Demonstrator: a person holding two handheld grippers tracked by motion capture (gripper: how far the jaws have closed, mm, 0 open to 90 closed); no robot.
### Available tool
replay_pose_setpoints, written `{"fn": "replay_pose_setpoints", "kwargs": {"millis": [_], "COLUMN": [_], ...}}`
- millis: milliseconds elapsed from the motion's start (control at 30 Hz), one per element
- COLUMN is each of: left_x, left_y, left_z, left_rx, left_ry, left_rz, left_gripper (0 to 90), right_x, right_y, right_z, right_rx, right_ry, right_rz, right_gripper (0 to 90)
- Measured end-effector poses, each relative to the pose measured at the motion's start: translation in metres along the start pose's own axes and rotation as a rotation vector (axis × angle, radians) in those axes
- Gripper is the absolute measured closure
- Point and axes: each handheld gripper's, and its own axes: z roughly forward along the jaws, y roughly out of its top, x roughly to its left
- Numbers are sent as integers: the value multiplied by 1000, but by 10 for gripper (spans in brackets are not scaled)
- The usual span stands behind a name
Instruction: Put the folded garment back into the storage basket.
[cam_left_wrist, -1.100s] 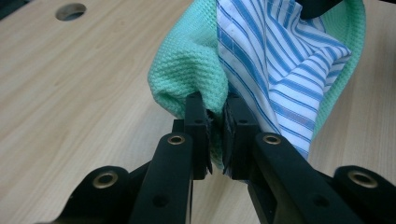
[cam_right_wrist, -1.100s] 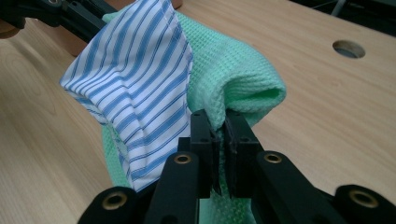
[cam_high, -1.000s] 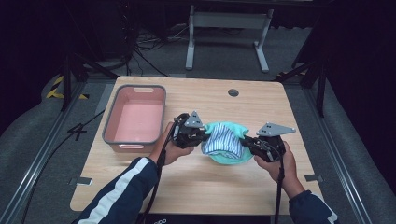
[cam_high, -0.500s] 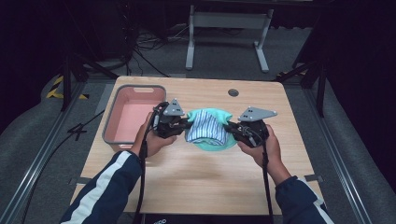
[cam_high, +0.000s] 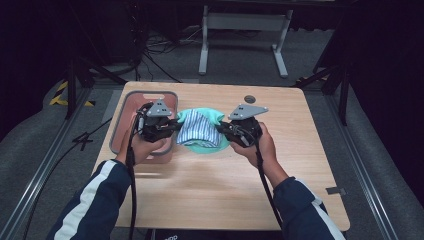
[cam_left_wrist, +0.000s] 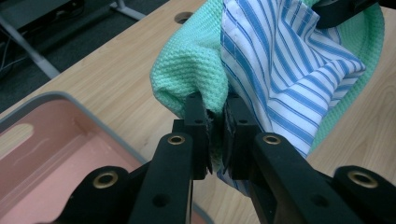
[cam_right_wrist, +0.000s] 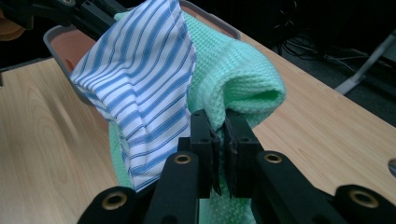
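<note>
In the high view the left gripper (cam_high: 172, 126) and the right gripper (cam_high: 224, 129) face each other across the middle of the wooden table (cam_high: 300, 165), with a bundle of cloth slung between them. The left gripper's jaws are clamped together on the 9 o'clock end of the bundle, where its own view shows the green waffle-weave cloth (cam_left_wrist: 194, 65) and the blue-and-white striped cloth (cam_left_wrist: 285, 70) pinched together between the pads. The right gripper's jaws are pressed onto the 3 o'clock end, biting both the green waffle-weave cloth (cam_right_wrist: 238, 79) and the striped cloth (cam_right_wrist: 140, 79).

The bundle (cam_high: 199, 131) hangs just above the tabletop, a little toward 12 o'clock of the table's centre, the striped piece draped over the green one.

At 9 o'clock of the bundle sits a pink plastic bin (cam_high: 125, 107) with a grey rim; the left hand (cam_high: 142, 147) and its gripper hang over the bin's 3 o'clock side. A round hole (cam_high: 249, 99) in the tabletop lies toward 1 o'clock of the bundle. Past the table's far edge, at 12 o'clock, a grey metal stand (cam_high: 245, 22) rests on the dark floor beside loose cables (cam_high: 150, 50).
</note>
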Motion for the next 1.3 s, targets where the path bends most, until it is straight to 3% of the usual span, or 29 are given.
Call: {"fn": "replay_pose_setpoints", "kwargs": {"millis": [867, 1300], "left_x": [45, 58], "left_y": [-28, -43], "left_z": [-51, -68], "left_rx": [29, 53], "left_ry": [136, 194], "left_rz": [-58, -79], "left_gripper": [821, 820], "right_x": [29, 44], "right_y": [48, 61], "right_z": [68, 96], "right_rx": [-16, -12], "right_ry": [95, 132], "right_rz": [-27, -30], "right_gripper": [834, 833]}}
